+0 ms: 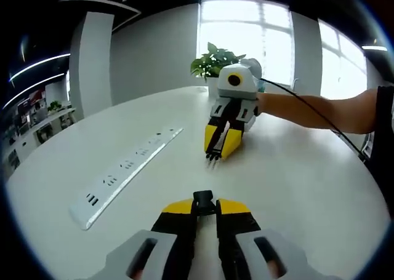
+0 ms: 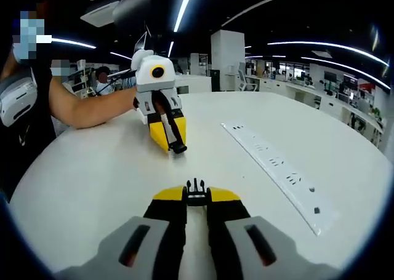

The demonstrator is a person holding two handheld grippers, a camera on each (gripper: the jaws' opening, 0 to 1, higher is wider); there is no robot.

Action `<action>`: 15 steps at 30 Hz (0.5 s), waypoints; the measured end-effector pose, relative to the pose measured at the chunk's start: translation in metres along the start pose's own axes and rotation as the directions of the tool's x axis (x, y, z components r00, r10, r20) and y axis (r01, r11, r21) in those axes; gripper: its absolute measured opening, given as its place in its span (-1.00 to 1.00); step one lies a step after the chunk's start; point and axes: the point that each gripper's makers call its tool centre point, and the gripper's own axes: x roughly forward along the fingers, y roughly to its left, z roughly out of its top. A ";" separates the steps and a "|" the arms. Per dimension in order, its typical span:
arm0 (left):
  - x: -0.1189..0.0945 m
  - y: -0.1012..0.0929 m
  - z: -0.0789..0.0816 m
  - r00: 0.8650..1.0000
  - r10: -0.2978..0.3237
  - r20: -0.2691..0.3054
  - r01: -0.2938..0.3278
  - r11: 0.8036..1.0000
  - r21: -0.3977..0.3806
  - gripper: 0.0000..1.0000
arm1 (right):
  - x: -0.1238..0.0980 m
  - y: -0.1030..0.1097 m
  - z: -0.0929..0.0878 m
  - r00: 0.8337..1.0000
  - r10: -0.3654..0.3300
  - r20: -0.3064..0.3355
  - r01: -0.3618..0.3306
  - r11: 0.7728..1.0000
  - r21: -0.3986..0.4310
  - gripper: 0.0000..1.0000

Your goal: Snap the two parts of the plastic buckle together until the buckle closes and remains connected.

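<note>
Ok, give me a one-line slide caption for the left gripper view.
Left claw grips one buckle half, facing the right claw holding the other across the white table.

Daylight floods through the window (image 1: 246, 37) in the left gripper view, blowing it out to white; ceiling strip lights (image 2: 184, 6) glow in the right gripper view; the white table (image 1: 295, 175) reflects softly, shadows faint; fisheye bending curves both views' edges; focus stays fairly sharp.

table (image 1: 295, 188) white | claw (image 1: 204, 211) yellow-black | buckle part (image 2: 196, 192) black | power strip (image 1: 123, 172) white
</note>
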 end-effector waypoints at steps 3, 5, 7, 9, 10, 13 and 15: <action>0.003 -0.005 -0.001 1.000 -0.011 -0.005 0.011 1.000 -0.002 -0.79 | -0.001 0.000 0.000 1.000 -0.007 -0.008 0.007 1.000 0.000 -0.79; 0.004 -0.006 -0.002 1.000 -0.010 -0.015 0.010 1.000 0.007 -0.79 | -0.003 0.000 0.002 1.000 -0.009 -0.012 0.009 1.000 0.000 -0.79; 0.003 -0.006 -0.002 1.000 -0.010 -0.019 0.010 1.000 0.012 -0.79 | -0.004 0.001 0.004 1.000 -0.013 -0.015 0.013 1.000 -0.002 -0.79; 0.001 -0.006 0.000 1.000 -0.014 -0.014 0.014 1.000 0.010 -0.79 | -0.005 0.001 0.005 1.000 -0.016 -0.015 0.016 1.000 -0.001 -0.79; 0.000 -0.007 0.001 1.000 -0.018 -0.007 0.018 1.000 0.006 -0.79 | -0.006 0.001 0.005 1.000 -0.019 -0.018 0.019 1.000 -0.001 -0.79; -0.001 -0.010 0.001 1.000 -0.024 -0.014 0.024 1.000 0.011 -0.80 | -0.007 0.003 0.006 1.000 -0.022 -0.022 0.022 1.000 -0.003 -0.79; -0.002 -0.011 0.002 0.999 -0.026 -0.019 0.026 1.000 0.016 -0.80 | -0.008 0.005 0.007 0.999 -0.023 -0.022 0.023 1.000 -0.004 -0.79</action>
